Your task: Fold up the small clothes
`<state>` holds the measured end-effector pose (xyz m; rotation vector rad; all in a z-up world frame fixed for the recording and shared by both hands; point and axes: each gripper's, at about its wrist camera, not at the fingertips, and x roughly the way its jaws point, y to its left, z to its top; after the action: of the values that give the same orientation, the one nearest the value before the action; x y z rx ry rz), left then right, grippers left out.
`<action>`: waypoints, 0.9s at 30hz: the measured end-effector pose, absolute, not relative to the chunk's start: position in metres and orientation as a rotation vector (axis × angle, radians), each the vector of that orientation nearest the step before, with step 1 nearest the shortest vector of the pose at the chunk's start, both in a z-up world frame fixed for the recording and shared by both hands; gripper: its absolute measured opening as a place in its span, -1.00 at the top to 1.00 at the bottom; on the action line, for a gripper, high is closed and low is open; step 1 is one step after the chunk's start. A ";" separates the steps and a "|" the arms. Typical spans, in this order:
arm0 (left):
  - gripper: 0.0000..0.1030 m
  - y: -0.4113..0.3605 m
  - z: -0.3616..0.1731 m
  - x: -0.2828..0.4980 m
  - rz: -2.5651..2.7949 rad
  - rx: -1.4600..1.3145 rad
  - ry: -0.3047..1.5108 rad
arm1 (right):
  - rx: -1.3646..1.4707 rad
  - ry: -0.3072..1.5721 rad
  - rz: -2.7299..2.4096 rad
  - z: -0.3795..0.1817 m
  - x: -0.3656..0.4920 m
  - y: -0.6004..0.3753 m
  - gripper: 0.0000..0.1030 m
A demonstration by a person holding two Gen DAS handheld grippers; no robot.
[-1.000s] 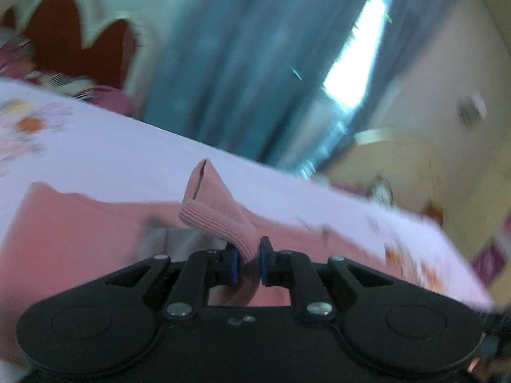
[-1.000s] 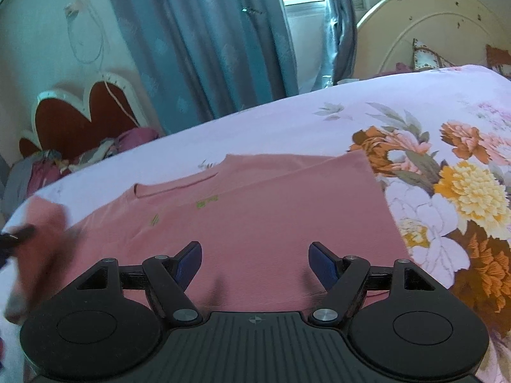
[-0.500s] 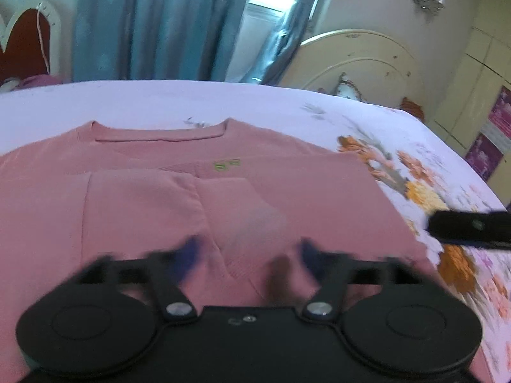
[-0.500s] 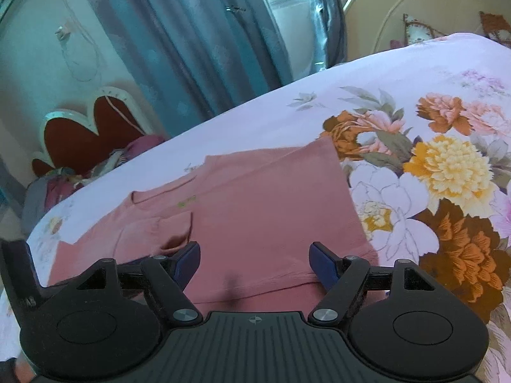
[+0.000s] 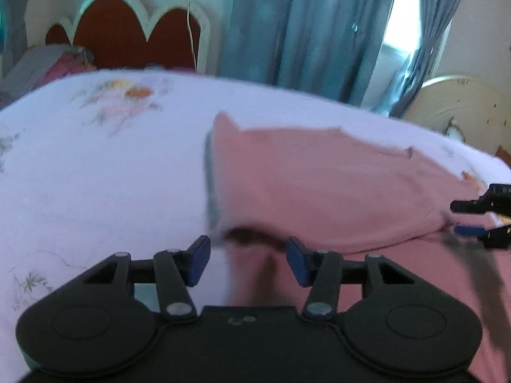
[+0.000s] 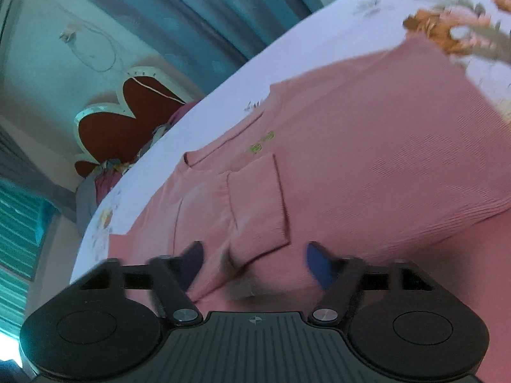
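Observation:
A pink long-sleeved shirt point(image 5: 319, 185) lies flat on the lilac floral bed sheet point(image 5: 95, 175), one sleeve point(image 6: 255, 198) folded across its chest. My left gripper point(image 5: 249, 265) hangs low over the shirt's near left corner. Its jaws are closing, the cloth edge lies between the blue pads, and the pads do not press it. My right gripper point(image 6: 255, 265) is tilted over the near hem beside the folded cuff. Its blurred jaws are closing with pink fabric between them, not pinched. It also shows at the right edge as my right gripper point(image 5: 476, 218), by the shirt's right corner.
A red heart-shaped headboard point(image 5: 127, 32) and a heap of clothes point(image 5: 48, 63) stand behind the bed at the left. Blue curtains point(image 5: 303, 25) hang at the window, with a cream round headboard point(image 5: 456, 102) at the right. Big flower prints point(image 6: 463, 32) cover the sheet right of the shirt.
The left gripper let go of the sleeve, which now lies folded on the shirt, and swung to the near left corner. The right gripper sank and rolled toward the hem, jaws narrower.

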<state>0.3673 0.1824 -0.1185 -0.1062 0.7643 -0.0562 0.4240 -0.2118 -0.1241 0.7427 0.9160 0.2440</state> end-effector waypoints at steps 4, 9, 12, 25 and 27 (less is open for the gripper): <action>0.01 0.189 -0.137 0.384 -0.052 -0.103 0.795 | 0.717 0.924 0.241 -0.126 0.441 -0.200 0.37; 0.58 0.189 -0.140 0.388 -0.032 -0.098 0.764 | 0.542 0.834 0.292 -0.092 0.438 -0.185 0.90; 0.68 0.195 -0.140 0.388 -0.053 -0.110 0.767 | 0.549 0.675 0.288 -0.055 0.419 -0.207 0.91; 0.70 0.195 -0.143 0.395 -0.075 -0.132 0.773 | 0.475 0.821 0.170 -0.110 0.388 -0.236 0.91; 0.70 0.195 -0.143 0.395 -0.075 -0.132 0.774 | 0.473 0.819 0.174 -0.110 0.387 -0.236 0.91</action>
<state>0.3955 0.1951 -0.1433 -0.1317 0.7737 -0.0749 0.3875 -0.2365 -0.1104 0.4732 0.8186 0.1744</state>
